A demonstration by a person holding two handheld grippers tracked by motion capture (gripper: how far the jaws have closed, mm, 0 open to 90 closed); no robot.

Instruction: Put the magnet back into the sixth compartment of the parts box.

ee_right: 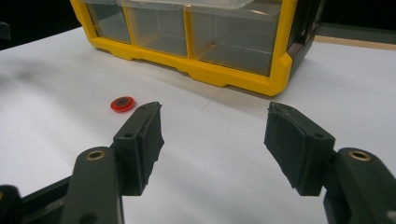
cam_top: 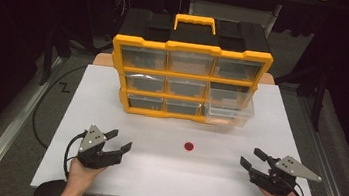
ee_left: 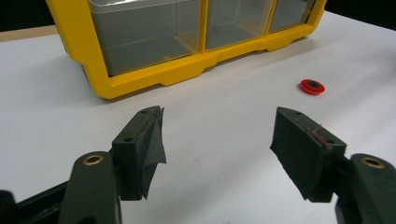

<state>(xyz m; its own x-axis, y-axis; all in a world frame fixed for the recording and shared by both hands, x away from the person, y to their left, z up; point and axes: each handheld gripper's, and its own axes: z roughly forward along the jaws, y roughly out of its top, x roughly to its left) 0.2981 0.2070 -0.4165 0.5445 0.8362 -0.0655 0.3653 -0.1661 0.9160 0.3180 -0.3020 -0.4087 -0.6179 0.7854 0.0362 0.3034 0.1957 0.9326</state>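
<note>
A small red disc [cam_top: 188, 146] lies on the white table [cam_top: 153, 171], in front of a yellow and black drawer cabinet [cam_top: 189, 74] with clear drawers. Its bottom right drawer [cam_top: 228, 112] is pulled out. My left gripper [cam_top: 119, 140] rests at the near left, open and empty, well left of the disc. My right gripper [cam_top: 251, 158] rests at the near right, open and empty, right of the disc. In the left gripper view the disc [ee_left: 312, 87] lies ahead to the right of the left gripper [ee_left: 217, 128]. In the right gripper view the disc [ee_right: 123, 103] lies ahead to the left of the right gripper [ee_right: 212, 126].
The cabinet's black carrying case top with a yellow handle [cam_top: 195, 23] stands at the table's far side. Dark floor and metal rails [cam_top: 1, 142] flank the table. The table's front edge is close to both hands.
</note>
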